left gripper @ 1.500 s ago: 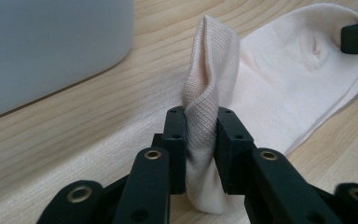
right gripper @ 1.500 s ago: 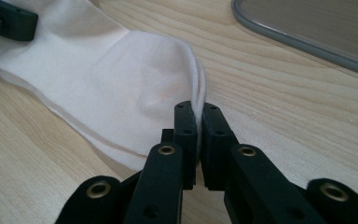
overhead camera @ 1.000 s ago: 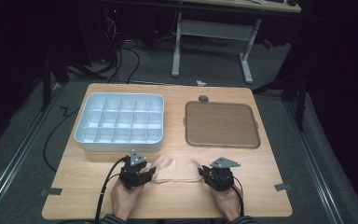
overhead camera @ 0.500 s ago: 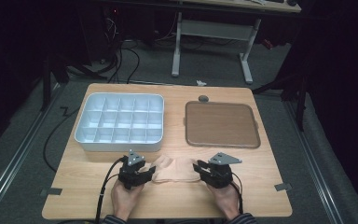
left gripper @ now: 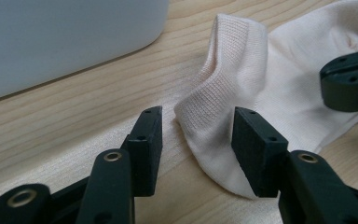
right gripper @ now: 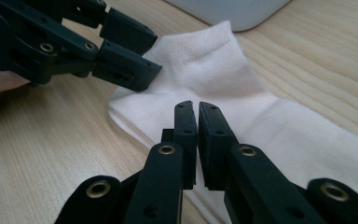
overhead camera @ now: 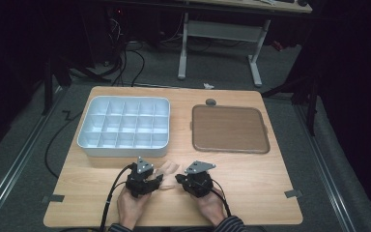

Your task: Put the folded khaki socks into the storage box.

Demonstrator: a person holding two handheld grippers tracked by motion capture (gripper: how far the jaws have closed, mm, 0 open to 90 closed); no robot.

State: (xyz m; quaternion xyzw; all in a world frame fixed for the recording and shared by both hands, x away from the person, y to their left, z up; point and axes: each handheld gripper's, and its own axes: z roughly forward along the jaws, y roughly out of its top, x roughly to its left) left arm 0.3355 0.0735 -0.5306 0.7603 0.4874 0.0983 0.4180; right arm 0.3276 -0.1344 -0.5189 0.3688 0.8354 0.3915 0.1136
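A pale pink ankle sock point(overhead camera: 169, 170) lies flat on the wooden table, near the front edge, between my two grippers. My left gripper point(overhead camera: 160, 179) points right at it. In the left gripper view its jaws point(left gripper: 196, 135) stand open around the raised cuff of the sock point(left gripper: 261, 79), have just closed a little, and the pads are not pressing. My right gripper point(overhead camera: 178, 179) points left over the sock's other end. In the right gripper view its jaws point(right gripper: 197, 112) have just closed; they are shut above the sock point(right gripper: 223, 70), with no fabric seen between the pads.
A white compartment box point(overhead camera: 125, 99) stands just behind the sock at back left. A brown square tray point(overhead camera: 229, 107) lies at back right, with a small dark round object point(overhead camera: 211, 102) behind it. Bare wood stretches right of the hands.
My right gripper has slid left onto the sock and its jaws have come together. The left gripper has stayed at the cuff.
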